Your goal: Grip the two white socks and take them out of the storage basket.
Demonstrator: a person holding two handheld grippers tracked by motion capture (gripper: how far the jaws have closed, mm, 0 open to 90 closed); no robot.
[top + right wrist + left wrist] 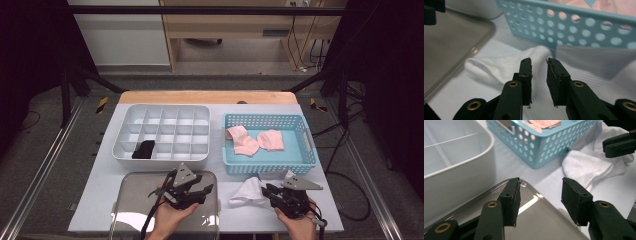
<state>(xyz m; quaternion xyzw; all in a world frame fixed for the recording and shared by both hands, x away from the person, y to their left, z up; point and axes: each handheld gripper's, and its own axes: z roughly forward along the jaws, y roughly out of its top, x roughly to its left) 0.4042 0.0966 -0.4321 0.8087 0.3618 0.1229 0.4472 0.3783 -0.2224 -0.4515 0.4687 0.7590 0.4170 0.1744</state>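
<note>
A white sock (pixel 247 194) (pixel 586 165) (pixel 499 65) lies crumpled on the table in front of the blue basket (pixel 270 167). My right gripper (pixel 267 191) (pixel 539 67) hovers low over the sock's right part, jaws a small gap apart with no cloth pinched between the pads. My left gripper (pixel 202 186) (pixel 540 195) stands open above the right end of the steel tray (pixel 135 200) (pixel 536 220), with nothing between its fingers, pointing toward the sock. Two pink socks (pixel 245 140) (pixel 271 140) lie inside the basket.
A white divided organizer (pixel 160 161) sits at the back left with a black sock (pixel 144 149) in one front compartment. The basket wall (pixel 574 25) rises just behind the white sock. The tray edge (pixel 449 37) lies left of the sock.
</note>
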